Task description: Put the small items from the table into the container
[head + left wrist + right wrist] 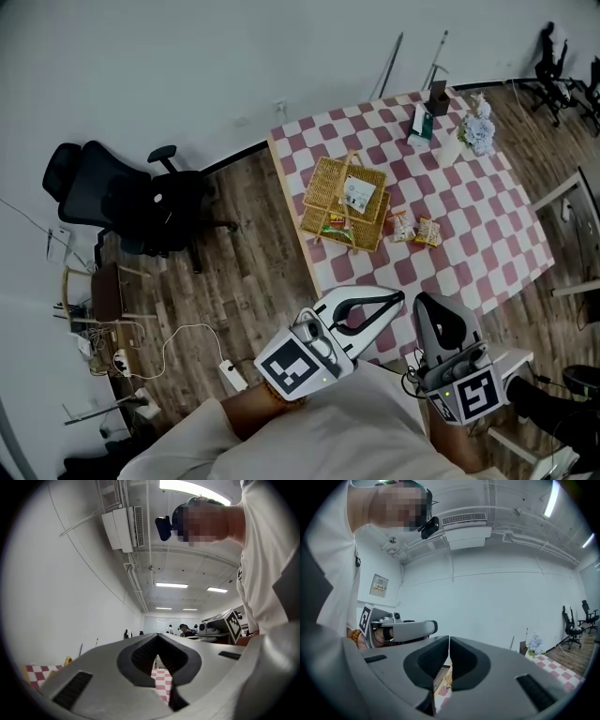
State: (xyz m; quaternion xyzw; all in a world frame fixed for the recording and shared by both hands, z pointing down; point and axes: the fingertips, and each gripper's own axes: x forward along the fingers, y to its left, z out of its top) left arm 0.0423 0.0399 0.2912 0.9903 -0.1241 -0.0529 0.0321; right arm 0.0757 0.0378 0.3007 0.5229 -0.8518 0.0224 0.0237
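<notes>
A wicker basket [323, 180] lies open on the red-and-white checked table [469, 244], with a white packet [357, 194] and a green packet [336, 228] in it. Two small snack packets [401, 227] [427, 231] lie on the cloth just right of the basket. My left gripper [398, 298] hovers off the table's near edge, its tips touching and nothing between them; the left gripper view shows the same closed jaws [158, 635]. The right gripper [424, 300] hangs beside it, also short of the table, and it is shut and empty [449, 638].
At the table's far end stand a bunch of pale flowers [478, 131], a green-and-white carton [421, 125] and a dark holder [438, 97]. A black office chair [122, 197] stands on the wood floor at left. A power strip [232, 375] lies near my feet.
</notes>
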